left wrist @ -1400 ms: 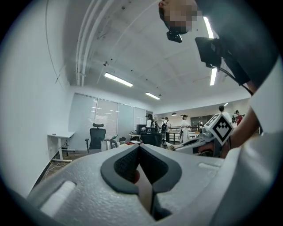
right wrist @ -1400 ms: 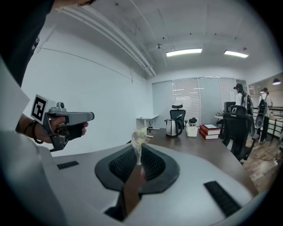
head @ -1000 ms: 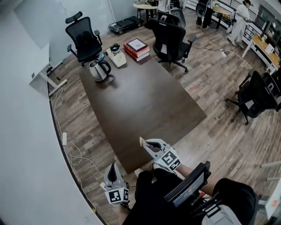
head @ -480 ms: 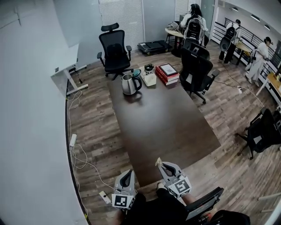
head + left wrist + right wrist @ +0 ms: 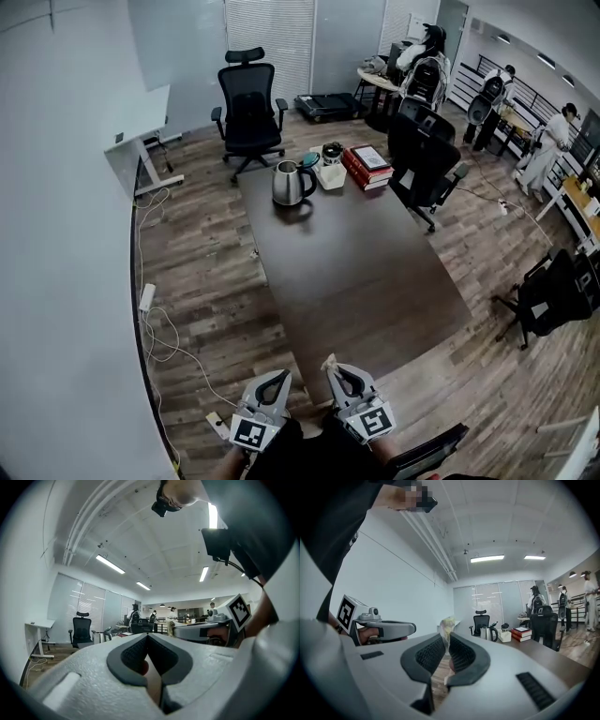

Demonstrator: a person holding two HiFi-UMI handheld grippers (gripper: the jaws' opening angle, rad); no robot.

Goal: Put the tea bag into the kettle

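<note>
A steel kettle (image 5: 292, 183) stands at the far end of the long dark table (image 5: 366, 281); the right gripper view shows the kettle (image 5: 487, 633) small and far ahead. My right gripper (image 5: 331, 368) hovers at the table's near end, shut on a pale tea bag (image 5: 329, 360). The tea bag (image 5: 446, 626) sticks up from between the pads. My left gripper (image 5: 283, 377) is beside it on the left, off the table's edge, its jaws shut with nothing in them. In the left gripper view the left gripper's tips (image 5: 147, 635) meet.
Red books (image 5: 367, 166) and a white box (image 5: 330, 174) sit right of the kettle. Black office chairs stand behind the table (image 5: 248, 103) and along its right side (image 5: 424, 161). Cables (image 5: 150, 314) trail on the floor at left. Several people are at the back right.
Both grippers have moved forward and up and now sit closer together at the table's near end. The head view has swung, so the kettle sits nearer the middle. The tea bag stays gripped.
</note>
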